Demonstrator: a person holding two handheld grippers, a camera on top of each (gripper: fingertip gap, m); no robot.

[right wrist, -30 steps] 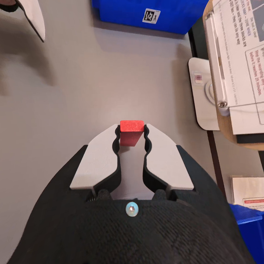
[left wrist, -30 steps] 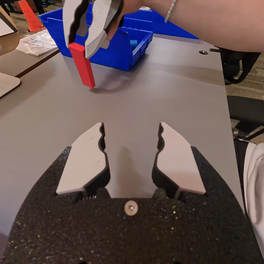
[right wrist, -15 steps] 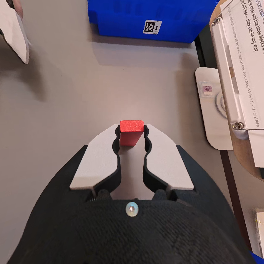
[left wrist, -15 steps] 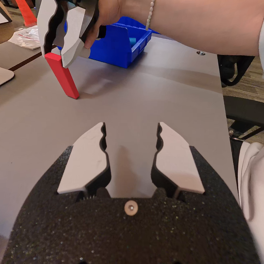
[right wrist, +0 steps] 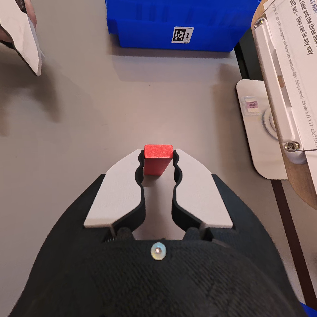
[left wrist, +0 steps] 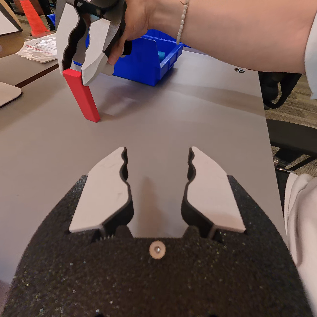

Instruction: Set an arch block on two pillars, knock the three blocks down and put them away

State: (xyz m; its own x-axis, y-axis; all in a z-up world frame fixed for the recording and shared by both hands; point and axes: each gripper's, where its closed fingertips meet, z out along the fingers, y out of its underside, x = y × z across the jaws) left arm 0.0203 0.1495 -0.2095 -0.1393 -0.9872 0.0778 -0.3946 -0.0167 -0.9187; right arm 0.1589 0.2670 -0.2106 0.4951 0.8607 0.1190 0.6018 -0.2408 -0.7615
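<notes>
My right gripper [right wrist: 158,151] is clamped on the top end of a long red block [right wrist: 157,158], which stands tilted with its lower end touching the grey worktop [left wrist: 188,120]. In the left wrist view the same block [left wrist: 80,96] leans under that gripper [left wrist: 73,72], held by my right hand [left wrist: 137,22]. My left gripper [left wrist: 157,151] hangs spread apart with nothing between its fingers, above bare worktop and well apart from the block. Beyond the block sits a blue bin [right wrist: 171,22] bearing a small square tag, with a light blue thing [left wrist: 161,55] inside. A wooden board with a printed sheet [right wrist: 291,68] lies off to my right.
</notes>
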